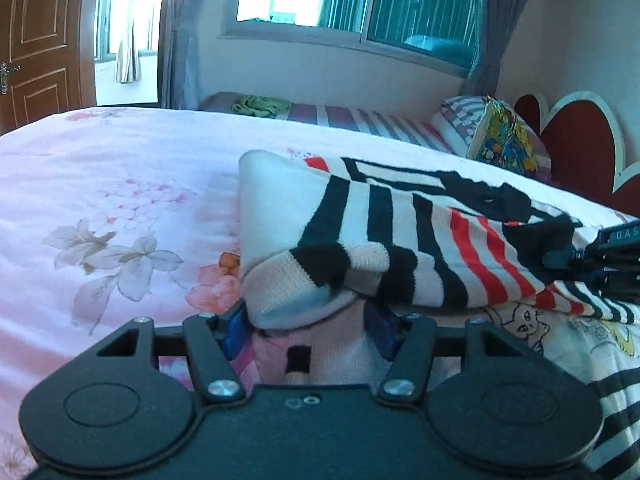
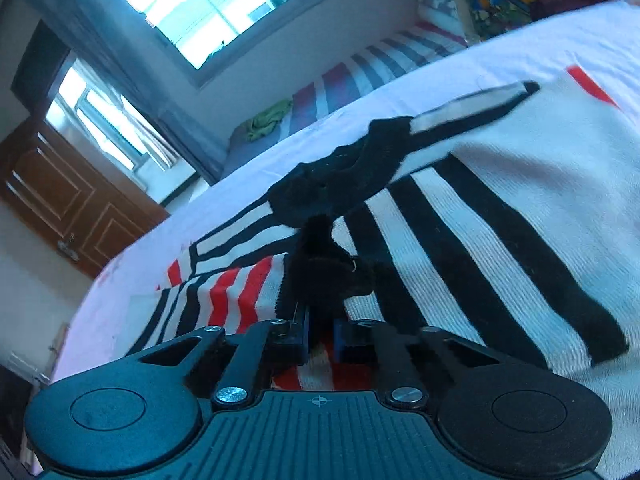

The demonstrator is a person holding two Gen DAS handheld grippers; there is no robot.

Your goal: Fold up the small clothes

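The striped knit sweater (image 1: pixel 400 240), white with black and red bands, is spread on the floral bedsheet (image 1: pixel 100 200), well short of the heart-shaped headboard (image 1: pixel 580 152) and nearer than the patterned pillow (image 1: pixel 504 136) beside that headboard.

- Left gripper (image 1: pixel 308 328): jaws are set partway apart, with a thick rolled bundle of the sweater's white sleeve or hem edge lying between them. The blue pads (image 1: pixel 236 332) appear pressed against the bundle's sides, so it is judged to be pinched. The bundle is raised off the sheet on the side away from the headboard.
- Right gripper (image 2: pixel 320 344): jaws are drawn nearly together on a black ribbed edge of the sweater, probably collar or cuff; which one cannot be told. The edge is bunched and lifted above the striped body.
- In the left view, the right gripper is seen at the headboard side of the sweater.

Step in hand, as judged: one edge of the sweater is held at two points for folding over the body.

Next move, as judged: both held points should be carried together across the striped panel, kept level with each other and taut, so that the crease falls straight. Release should be held back until the edge lies flat.
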